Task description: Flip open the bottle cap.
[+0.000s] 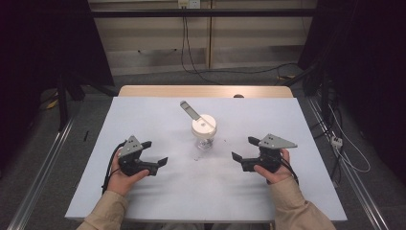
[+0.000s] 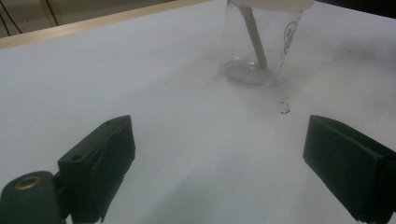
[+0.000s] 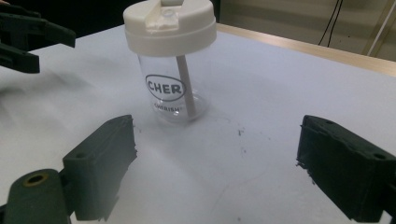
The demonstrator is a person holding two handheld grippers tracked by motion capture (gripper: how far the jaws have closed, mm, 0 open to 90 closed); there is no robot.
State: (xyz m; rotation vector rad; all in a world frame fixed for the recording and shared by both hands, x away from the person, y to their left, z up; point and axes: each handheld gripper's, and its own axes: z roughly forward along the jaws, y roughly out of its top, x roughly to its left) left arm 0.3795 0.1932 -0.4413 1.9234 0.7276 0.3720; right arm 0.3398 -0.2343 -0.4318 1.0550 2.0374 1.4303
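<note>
You're holding both tongs spread wide, left gripper (image 1: pixel 157 152) and right gripper (image 1: pixel 243 148) gripping nothing. The clear glass cup with a cream lid (image 1: pixel 204 129) is standing between them, slightly ahead.

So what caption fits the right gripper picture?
Open right gripper faces a clear cup with white lid.

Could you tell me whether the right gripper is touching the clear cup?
Apart. The high view shows bare table between the right gripper and the clear cup.
</note>
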